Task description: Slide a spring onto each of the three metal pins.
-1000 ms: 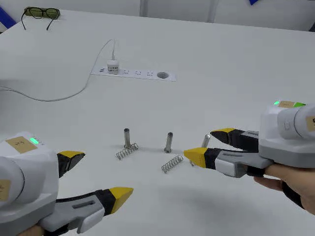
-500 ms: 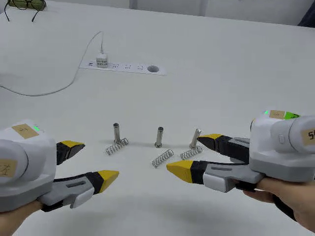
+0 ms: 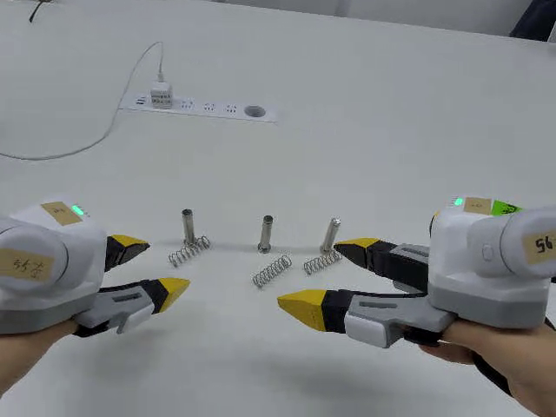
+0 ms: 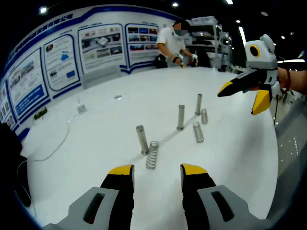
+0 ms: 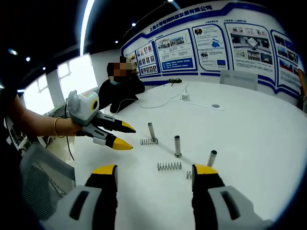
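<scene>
While no spring is yet sitting on a pin, the task is standing at its first step: picking up a spring.

In the head view, the left pin [image 3: 188,226], middle pin [image 3: 267,233] and right pin [image 3: 331,234] are standing upright in a row on the white table [image 3: 391,130]. The left spring [image 3: 189,252], middle spring [image 3: 272,271] and right spring [image 3: 322,261] are each lying flat near the foot of the matching pin. The left gripper [image 3: 155,267] is hovering near the left spring with its jaws spread and nothing between them. The right gripper [image 3: 313,274] is hovering just in front of the right spring, its jaws spread wide and likewise empty.

In the left gripper view, the left gripper's jaws are pointing at the left spring [image 4: 152,154], which is lying just beside the left pin [image 4: 142,139]. The right gripper [image 4: 239,101] is entering from the right, well above the table.

In the right gripper view, the middle spring [image 5: 169,166] is lying between the spread jaws, and the left gripper [image 5: 129,138] is hanging beyond the far pin.

The next move is probably calling for one gripper to close lightly across a spring's coils, lift it, turn it upright and line its bore up over a pin top.

In the right gripper view, the right spring [image 5: 189,175] is partly hiding behind a jaw. Whether any spring is touching its pin, and whether the pins are fixed to the table, cannot be told.
</scene>
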A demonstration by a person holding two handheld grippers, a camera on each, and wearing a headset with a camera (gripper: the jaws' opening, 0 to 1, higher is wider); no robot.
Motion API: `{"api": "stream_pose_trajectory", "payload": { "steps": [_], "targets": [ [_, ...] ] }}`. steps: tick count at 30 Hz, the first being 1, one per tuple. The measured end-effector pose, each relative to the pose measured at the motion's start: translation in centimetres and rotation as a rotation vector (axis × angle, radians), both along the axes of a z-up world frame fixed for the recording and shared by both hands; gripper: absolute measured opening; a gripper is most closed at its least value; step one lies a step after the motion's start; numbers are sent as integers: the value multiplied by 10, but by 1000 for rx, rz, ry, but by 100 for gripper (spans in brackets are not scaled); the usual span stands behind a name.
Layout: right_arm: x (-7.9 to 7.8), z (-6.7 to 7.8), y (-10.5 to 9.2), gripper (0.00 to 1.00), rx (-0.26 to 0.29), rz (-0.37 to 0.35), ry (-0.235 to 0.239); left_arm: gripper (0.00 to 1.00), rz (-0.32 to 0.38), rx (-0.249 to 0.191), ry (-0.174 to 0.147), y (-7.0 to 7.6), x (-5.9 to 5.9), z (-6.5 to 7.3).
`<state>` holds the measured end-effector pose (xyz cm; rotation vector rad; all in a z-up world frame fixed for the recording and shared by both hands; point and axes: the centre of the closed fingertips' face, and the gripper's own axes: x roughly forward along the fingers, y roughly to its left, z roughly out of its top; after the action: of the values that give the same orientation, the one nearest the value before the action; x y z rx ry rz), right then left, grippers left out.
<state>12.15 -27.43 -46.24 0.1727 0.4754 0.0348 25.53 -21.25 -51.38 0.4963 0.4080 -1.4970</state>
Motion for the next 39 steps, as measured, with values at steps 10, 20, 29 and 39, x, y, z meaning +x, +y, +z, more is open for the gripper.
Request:
{"api": "stream_pose_trajectory", "payload": {
  "steps": [10, 20, 29, 39],
  "targets": [
    [-5, -2, -3, 66, -13, -17, 9, 33, -22, 36, 9, -12, 8, -19],
    [-13, -3, -9, 66, 11, -55, 15, 22, -67, 55, 22, -19, 8, -24],
    [-11, 2, -11, 66, 7, -66, 9, 16, -84, 68, 37, -23, 9, -25],
    [-12, 0, -13, 66, 6, -77, 22, 11, -93, 86, 36, -23, 8, -25]
  ]
}}
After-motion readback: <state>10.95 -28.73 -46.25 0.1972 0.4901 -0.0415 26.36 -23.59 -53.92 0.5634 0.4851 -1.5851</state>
